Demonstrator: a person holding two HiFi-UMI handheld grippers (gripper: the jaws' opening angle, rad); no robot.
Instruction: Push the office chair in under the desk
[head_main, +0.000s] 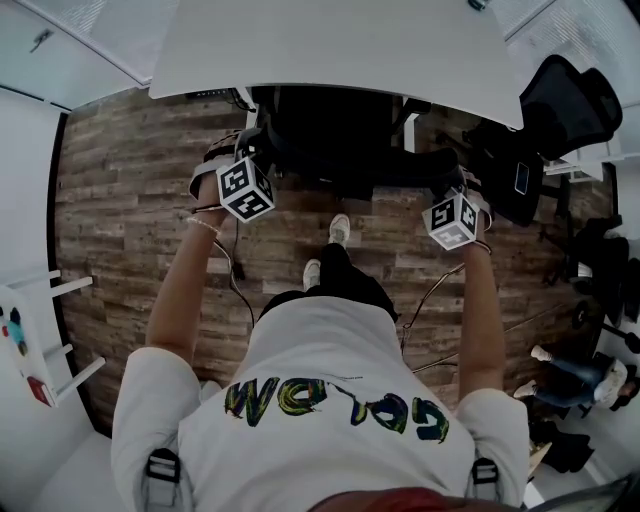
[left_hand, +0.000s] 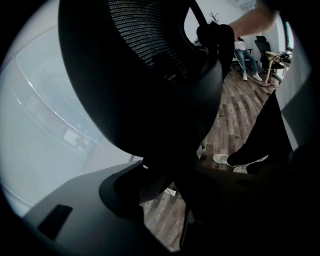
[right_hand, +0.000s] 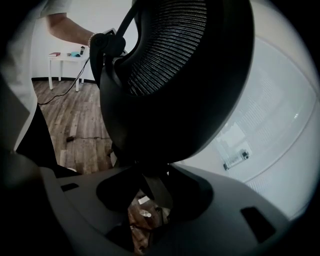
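Mostly black office chair (head_main: 330, 140), ribbed mesh back, partly under white desk (head_main: 330, 45).

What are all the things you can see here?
office chair: one, black, partly under the desk
desk: one, pale grey, top of the head view
second chair: one, black, right of the desk
small table: one, white, far left
floor: one, brown wood, all around
seated person: one, lower right
shoes: two, white, behind the office chair
left gripper: one, grey, clamped on the chair back
right gripper: one, grey, clamped on the chair back
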